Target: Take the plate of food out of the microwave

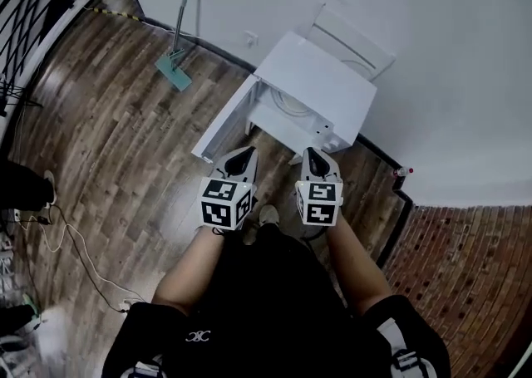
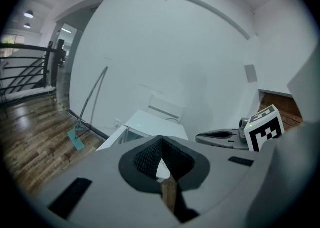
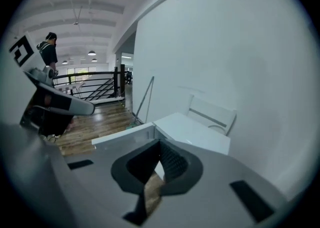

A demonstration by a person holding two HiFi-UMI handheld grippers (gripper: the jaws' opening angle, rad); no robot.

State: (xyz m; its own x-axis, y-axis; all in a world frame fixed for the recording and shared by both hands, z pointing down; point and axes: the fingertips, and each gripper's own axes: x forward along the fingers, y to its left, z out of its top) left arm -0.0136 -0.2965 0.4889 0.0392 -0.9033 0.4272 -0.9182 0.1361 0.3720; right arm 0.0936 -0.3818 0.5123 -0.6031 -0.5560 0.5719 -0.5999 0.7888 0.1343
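- Two forearms (image 1: 193,262) reach forward side by side. The left tongs (image 1: 242,155) and right tongs (image 1: 315,154) tilt down toward the microwave (image 1: 324,77), which stands by the white wall with its door (image 1: 223,125) swung open.
- Only the head view looks inside, where a pale round rim (image 1: 287,105) shows; I cannot make out any food.
- Both tongs are closed tip to tip and hold nothing.

No legible text, shirt emblem (image 1: 198,336) too small to read

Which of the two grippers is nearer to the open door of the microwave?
The left gripper: its tip is beside the door's free edge in the head view; the right gripper is by the microwave's other corner.
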